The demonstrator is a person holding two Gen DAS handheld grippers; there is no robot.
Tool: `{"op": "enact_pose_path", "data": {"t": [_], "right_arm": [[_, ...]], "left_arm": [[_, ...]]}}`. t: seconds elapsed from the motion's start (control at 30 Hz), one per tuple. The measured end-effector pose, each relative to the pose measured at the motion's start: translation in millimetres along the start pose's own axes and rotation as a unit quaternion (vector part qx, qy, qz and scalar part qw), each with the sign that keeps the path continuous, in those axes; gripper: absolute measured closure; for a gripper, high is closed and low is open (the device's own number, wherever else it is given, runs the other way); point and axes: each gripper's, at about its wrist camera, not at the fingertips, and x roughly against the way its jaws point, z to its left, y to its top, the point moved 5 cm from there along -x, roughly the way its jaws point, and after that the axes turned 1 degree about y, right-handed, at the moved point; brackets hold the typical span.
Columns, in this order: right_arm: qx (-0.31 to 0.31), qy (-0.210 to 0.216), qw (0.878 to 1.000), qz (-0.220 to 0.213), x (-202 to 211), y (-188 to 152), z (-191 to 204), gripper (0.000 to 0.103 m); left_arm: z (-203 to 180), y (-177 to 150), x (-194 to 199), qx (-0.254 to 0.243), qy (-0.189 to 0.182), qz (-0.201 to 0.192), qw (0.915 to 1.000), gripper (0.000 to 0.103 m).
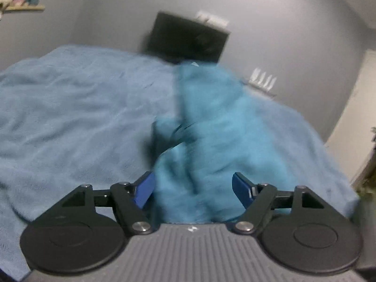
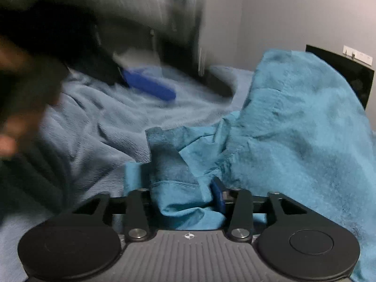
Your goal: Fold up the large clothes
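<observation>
A home bedroom: blanket-covered bed [image 1: 70,108], grey walls [image 1: 282,23], wall television [image 1: 188,38].

left wrist view: sits just behind own fingers, tilted down, faces across pale blue blanket [image 1: 70,108] toward grey wall [image 1: 270,23] and dark screen [image 1: 188,38]. very near teal garment [image 1: 211,129]. right wrist view: same low seat, tilted down, teal garment [image 2: 293,117] close, dark screen [image 2: 340,75] at far right. shared: garment, blanket [image 2: 105,122], screen, wall. both blurred.
</observation>
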Motion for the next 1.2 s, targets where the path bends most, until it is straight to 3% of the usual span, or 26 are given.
{"op": "enact_pose_path", "data": {"t": [0.1, 0.17, 0.23, 0.37, 0.5, 0.63, 0.8, 1.0, 1.1, 1.2], "right_arm": [[-0.004, 0.019, 1.000, -0.023, 35.8, -1.4, -9.7, 0.027], [-0.016, 0.016, 0.999, -0.035, 65.0, -5.7, -20.7, 0.020], [-0.042, 0.015, 0.998, -0.048, 89.7, -8.8, -35.6, 0.020], [-0.107, -0.027, 0.990, -0.083, 130.3, -8.4, -88.1, 0.025], [-0.156, -0.139, 0.975, -0.073, 128.8, -8.5, -152.7, 0.041], [-0.175, -0.190, 0.964, -0.058, 107.7, -4.6, -208.5, 0.047], [-0.186, -0.205, 0.960, -0.036, 56.9, 17.4, -249.3, 0.056], [-0.143, -0.162, 0.976, 0.017, -56.9, 57.2, -243.0, 0.065], [-0.054, -0.164, 0.982, 0.073, -107.5, 69.7, -219.2, 0.065], [-0.024, -0.146, 0.984, 0.097, -144.2, 81.2, -203.2, 0.065]], "left_arm": [[12.3, -17.4, -26.5, -0.010, 0.042, 0.057, 0.9974, 0.040], [15.8, -27.7, -38.9, -0.029, 0.064, 0.081, 0.9942, 0.040], [19.1, -33.2, -44.7, -0.025, 0.075, 0.093, 0.9925, 0.040], [12.6, -22.4, -39.0, -0.016, 0.078, 0.067, 0.9946, 0.040], [-7.2, -2.0, -18.6, -0.018, 0.013, -0.009, 0.9997, 0.040], [-53.4, 1.9, -9.5, -0.071, -0.059, -0.036, 0.9951, 0.040], [-93.3, -20.0, -29.1, -0.107, -0.114, 0.002, 0.9878, 0.040], [-106.8, -34.9, -55.2, -0.142, -0.114, 0.057, 0.9816, 0.040], [-99.6, -40.2, -70.9, -0.131, -0.101, 0.087, 0.9824, 0.040], [-89.3, -41.9, -82.1, -0.109, -0.090, 0.112, 0.9836, 0.040]]}}
